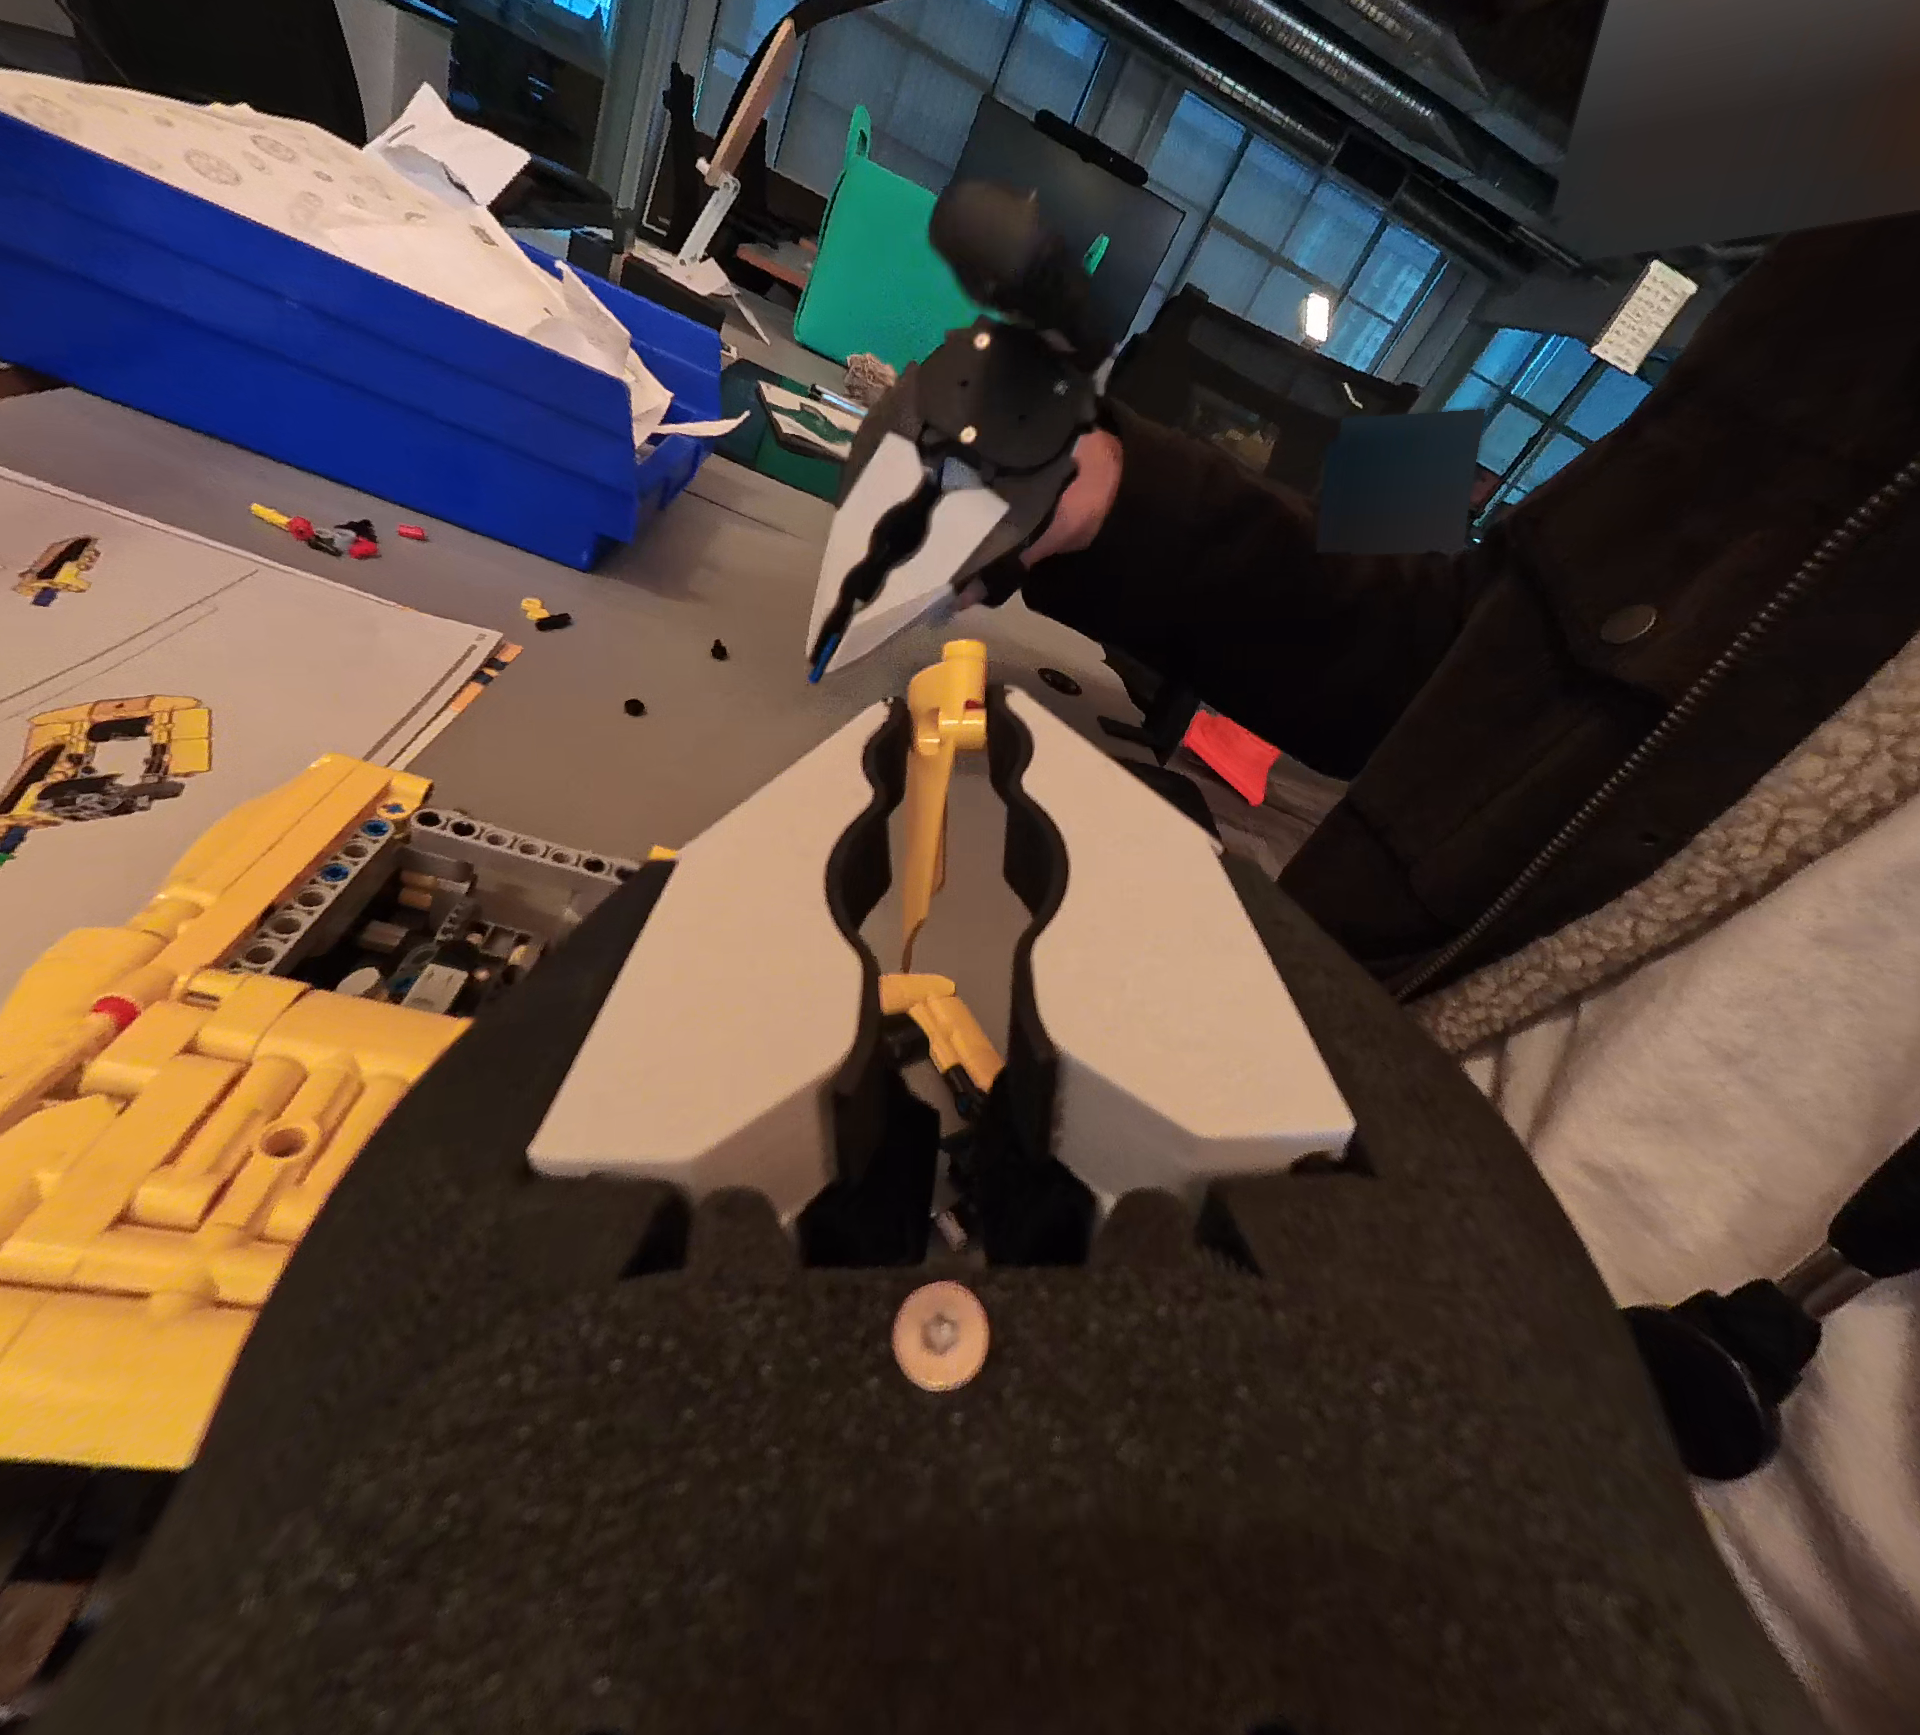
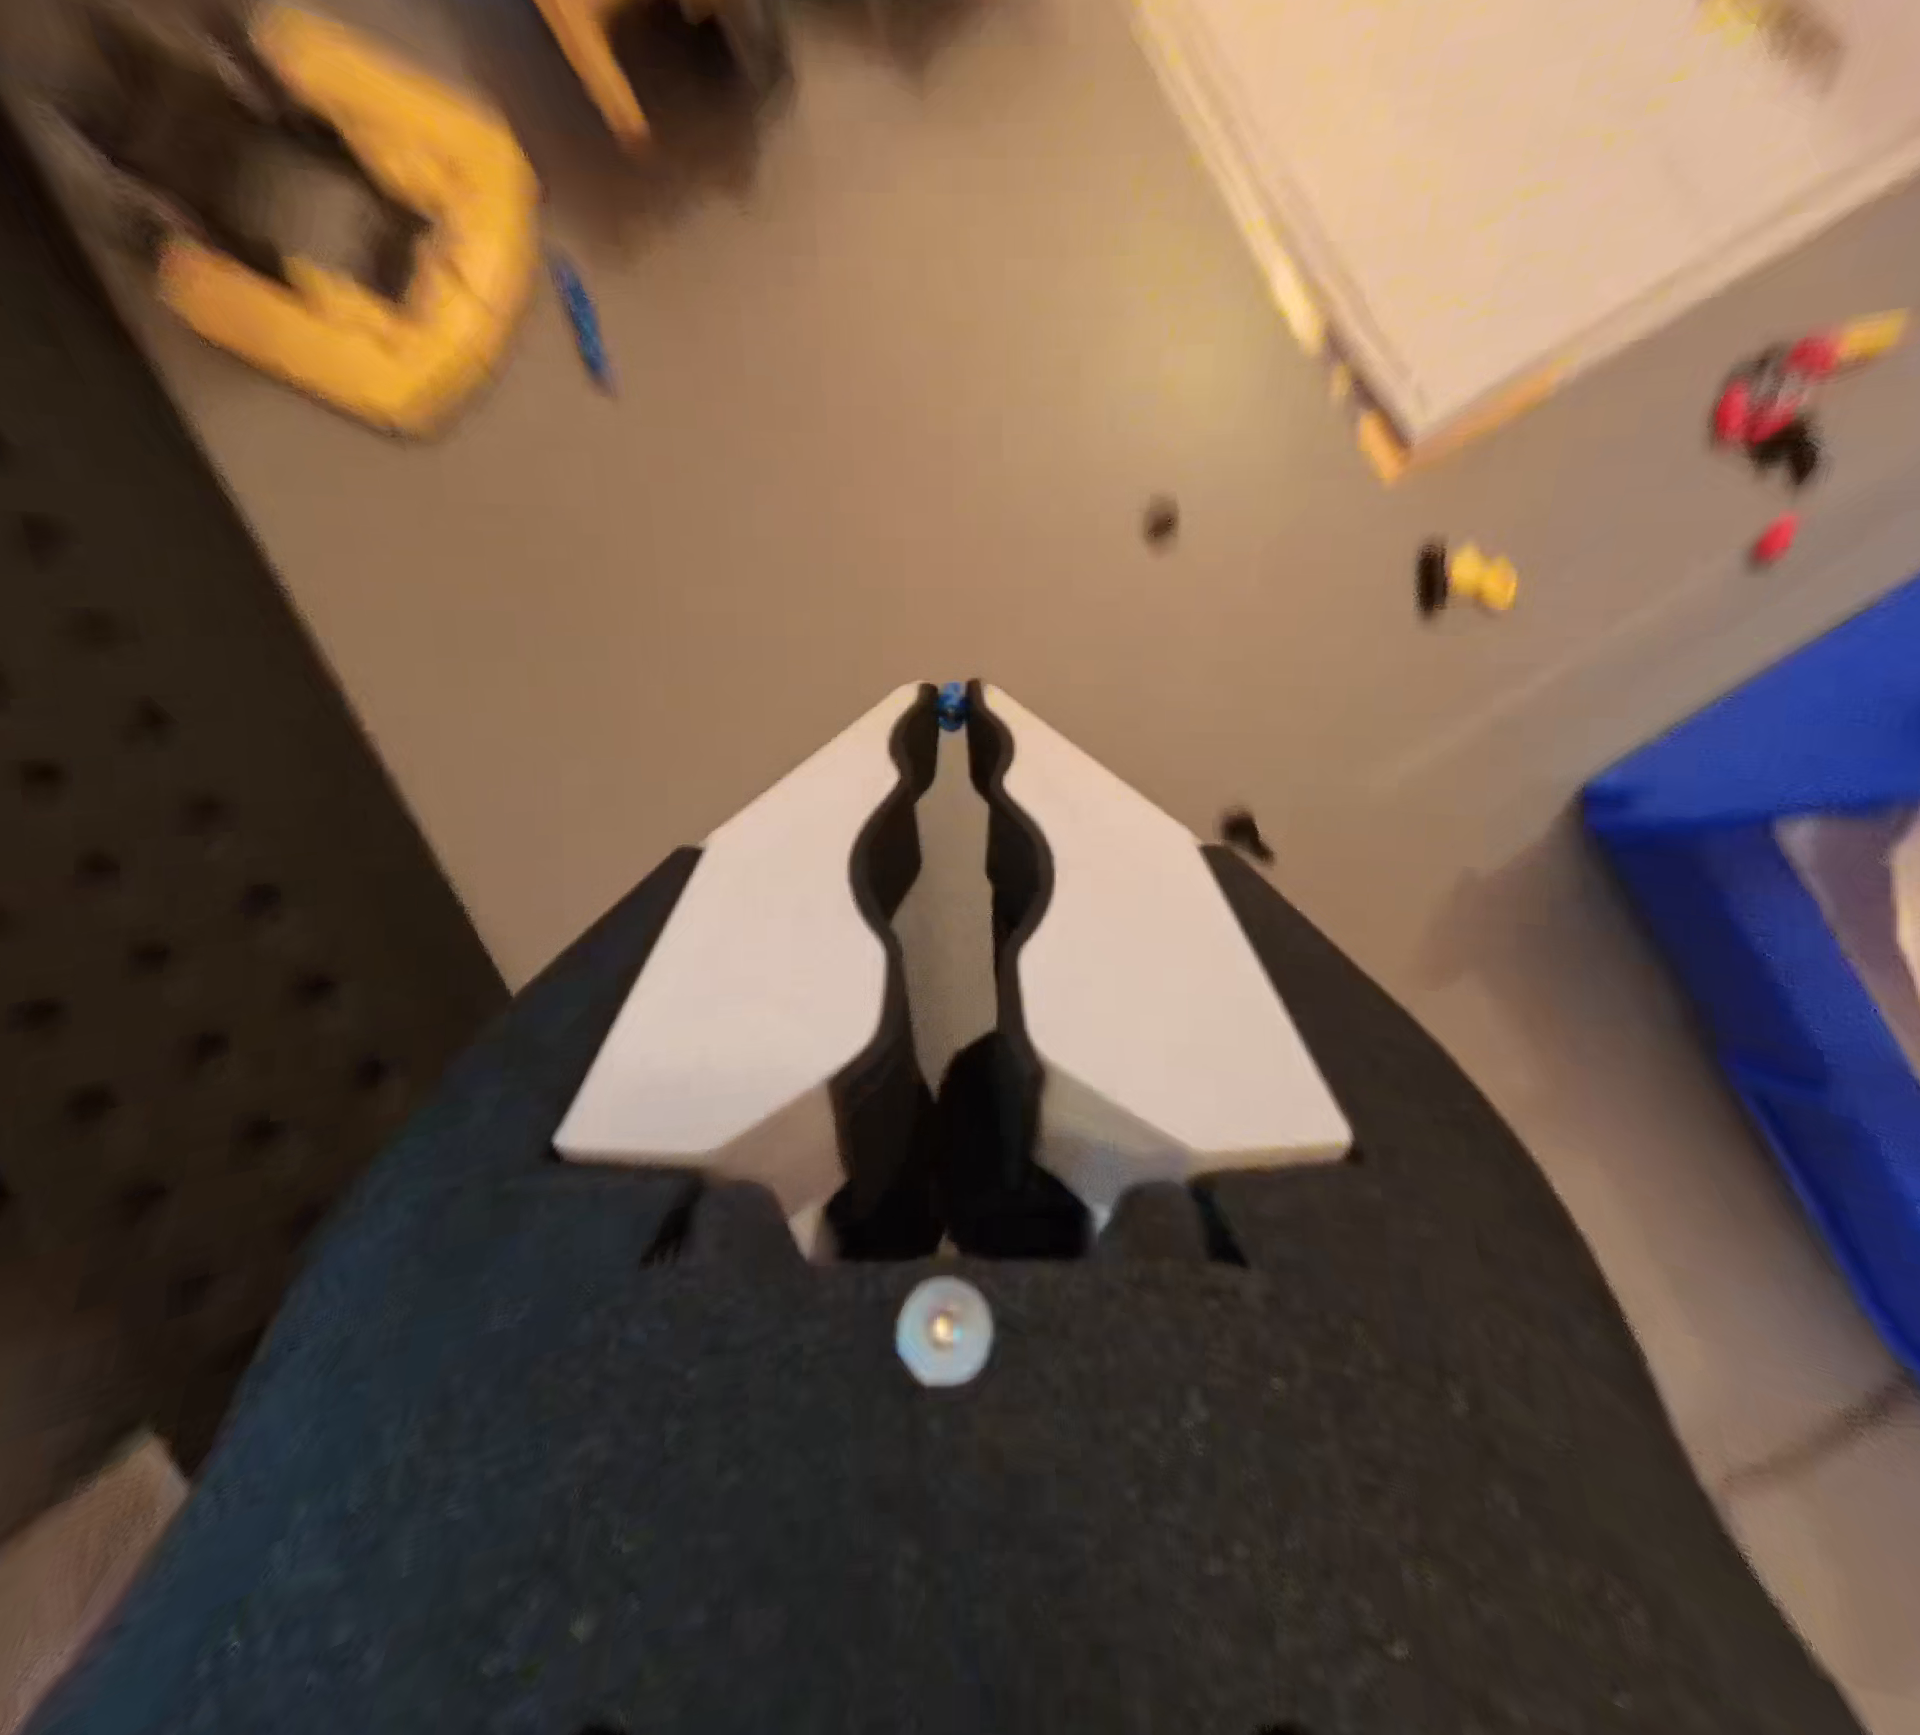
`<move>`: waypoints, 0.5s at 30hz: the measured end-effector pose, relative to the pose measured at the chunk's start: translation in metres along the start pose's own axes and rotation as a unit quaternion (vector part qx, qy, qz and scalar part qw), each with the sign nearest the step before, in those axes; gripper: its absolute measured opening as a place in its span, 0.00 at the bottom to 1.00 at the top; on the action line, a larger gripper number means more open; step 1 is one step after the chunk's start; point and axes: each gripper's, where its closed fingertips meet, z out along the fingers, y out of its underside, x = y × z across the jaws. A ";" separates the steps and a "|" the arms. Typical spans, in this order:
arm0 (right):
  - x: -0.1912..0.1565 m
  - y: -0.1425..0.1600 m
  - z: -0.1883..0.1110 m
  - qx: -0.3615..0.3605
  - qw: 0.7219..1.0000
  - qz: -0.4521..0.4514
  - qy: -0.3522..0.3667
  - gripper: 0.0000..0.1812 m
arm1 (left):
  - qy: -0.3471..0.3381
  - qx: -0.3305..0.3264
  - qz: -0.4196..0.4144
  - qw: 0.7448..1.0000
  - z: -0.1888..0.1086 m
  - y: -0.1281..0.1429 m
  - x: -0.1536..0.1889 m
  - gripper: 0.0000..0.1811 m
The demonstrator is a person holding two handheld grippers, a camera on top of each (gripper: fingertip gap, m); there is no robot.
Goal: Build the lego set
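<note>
Nearest, left gripper [image 1: 943,698] clenched on a long yellow lego piece [image 1: 928,838], its end poking past the fingertips. Just left, half-built yellow lego model [image 1: 197,1041] resting on grey table [image 1: 644,646] beside an open instruction booklet [image 1: 208,646]. Beyond, right gripper [image 2: 948,693] pinching a small blue pin [image 2: 949,709] at its tips, raised over the table. Farther, loose small pieces [image 1: 338,534], then a blue bin [image 1: 312,366] with crumpled paper.
</note>
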 end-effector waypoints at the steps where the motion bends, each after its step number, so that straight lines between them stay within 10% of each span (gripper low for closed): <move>1: -0.010 -0.027 -0.007 0.065 0.998 0.012 -0.021 0.02 | 0.001 0.006 0.005 1.000 0.000 -0.002 0.000 0.08; 7: -0.091 -0.164 -0.055 0.363 0.918 0.042 -0.155 0.02 | 0.019 0.048 0.047 0.998 -0.003 -0.013 0.011 0.08; 15: -0.118 -0.181 -0.035 0.340 0.925 0.017 -0.170 0.03 | 0.022 0.032 0.082 0.996 -0.001 -0.009 0.019 0.08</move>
